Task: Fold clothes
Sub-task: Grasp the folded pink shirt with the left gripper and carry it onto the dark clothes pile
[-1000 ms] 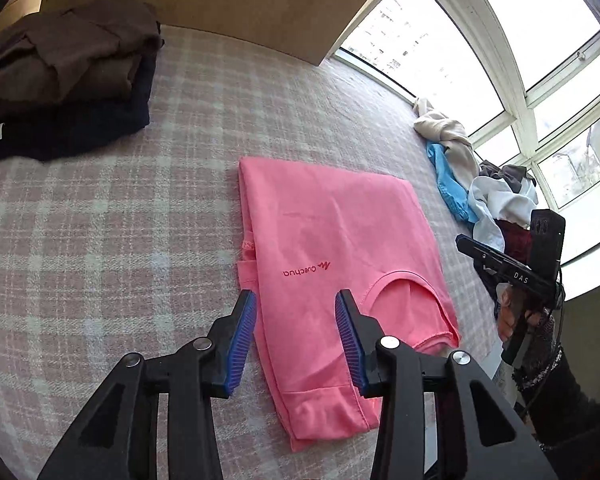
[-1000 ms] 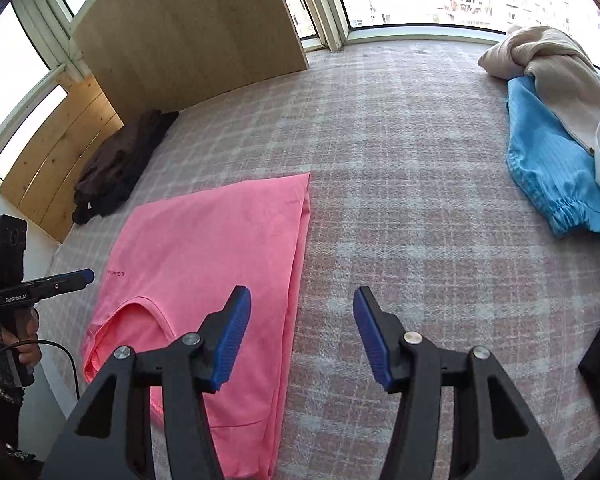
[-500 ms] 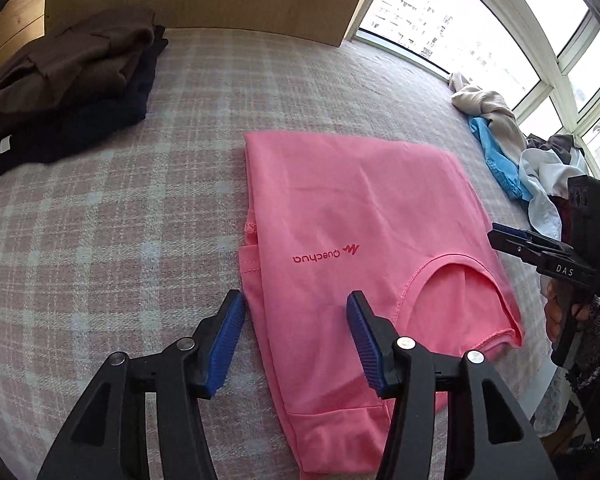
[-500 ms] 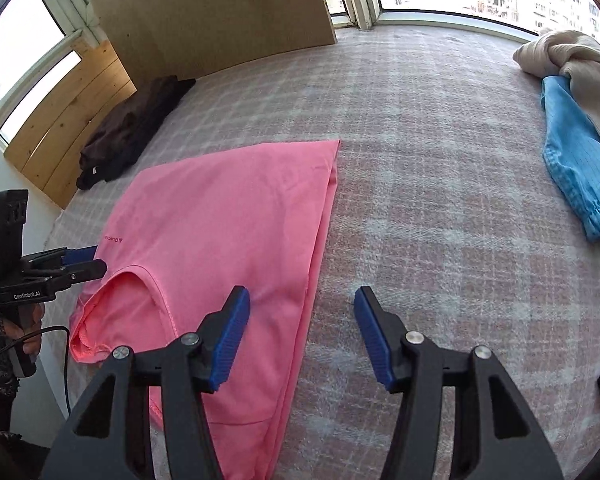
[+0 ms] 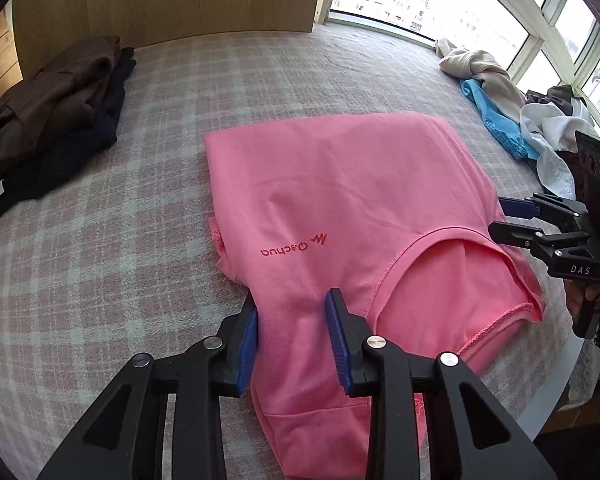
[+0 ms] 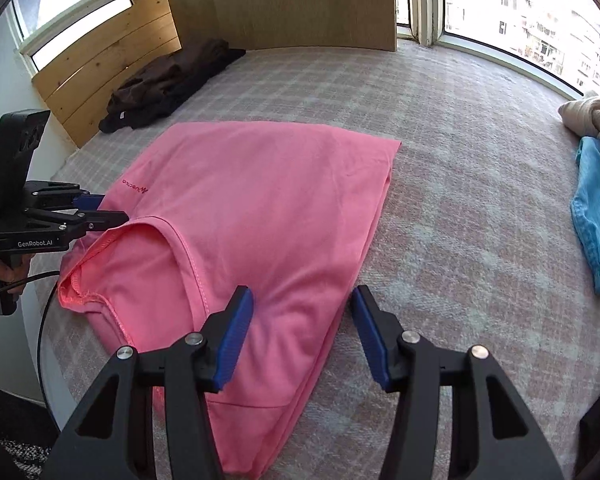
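Grippers first: we see our left gripper (image 5: 294, 336) with its blue pads spread apart, straddling the near left edge of the pink T-shirt (image 5: 340, 200); one pad sits just outside the fold, the other over the cloth beside the neckline, and nothing is clamped. Our right gripper (image 6: 302, 336) is likewise wide open, its left pad above the shirt's near right side and its right pad above the bare plaid bed cover (image 6: 460, 160), gripping nothing. The shirt lies flat and folded lengthwise ahead of both grippers, collar toward us, its printed logo (image 5: 294, 247) just ahead of the left gripper. Far ahead and to the left of the left gripper lies a stack of dark folded clothes (image 5: 52, 120); off to its right lies a heap of unfolded garments (image 5: 512, 108).
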### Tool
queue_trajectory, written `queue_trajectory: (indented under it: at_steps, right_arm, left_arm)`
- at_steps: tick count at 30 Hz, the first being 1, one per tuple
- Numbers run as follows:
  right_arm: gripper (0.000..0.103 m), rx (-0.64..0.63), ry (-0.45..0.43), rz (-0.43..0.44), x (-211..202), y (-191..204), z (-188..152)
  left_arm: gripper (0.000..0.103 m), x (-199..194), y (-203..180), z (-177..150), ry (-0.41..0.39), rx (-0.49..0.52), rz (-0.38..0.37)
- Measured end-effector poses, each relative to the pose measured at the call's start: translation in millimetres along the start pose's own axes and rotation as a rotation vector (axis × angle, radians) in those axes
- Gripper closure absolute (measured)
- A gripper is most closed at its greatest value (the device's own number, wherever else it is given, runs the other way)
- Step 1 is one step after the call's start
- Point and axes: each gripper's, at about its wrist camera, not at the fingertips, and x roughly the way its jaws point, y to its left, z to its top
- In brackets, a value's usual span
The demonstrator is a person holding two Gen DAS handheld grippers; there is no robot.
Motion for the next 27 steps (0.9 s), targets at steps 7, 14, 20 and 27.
queue_trajectory:
  at_steps: [7,14,20,27]
  right_arm:
    - [0.094,0.018,0.047,0.068,7.6,5.7,9.1]
    - [0.095,0.190,0.039,0.356,22.7,6.5,16.4]
    - [0.095,0.193,0.001,0.443,21.3,35.2,33.7]
    - [0.095,0.129,-0.090,0.455,-9.1,71.9,79.8]
  left_arm:
    - [0.089,1.8,-3.9,2.6,0.027,0.011,0.000]
    - [0.093,3.5,1.8,4.9,0.008,-0.140,-0.237]
    - [0.094,-10.9,-17.5,10.0,-0.044,-0.162,-0.355]
    - [0.094,-59.4,4.5,27.5,-0.139,-0.118,-0.331]
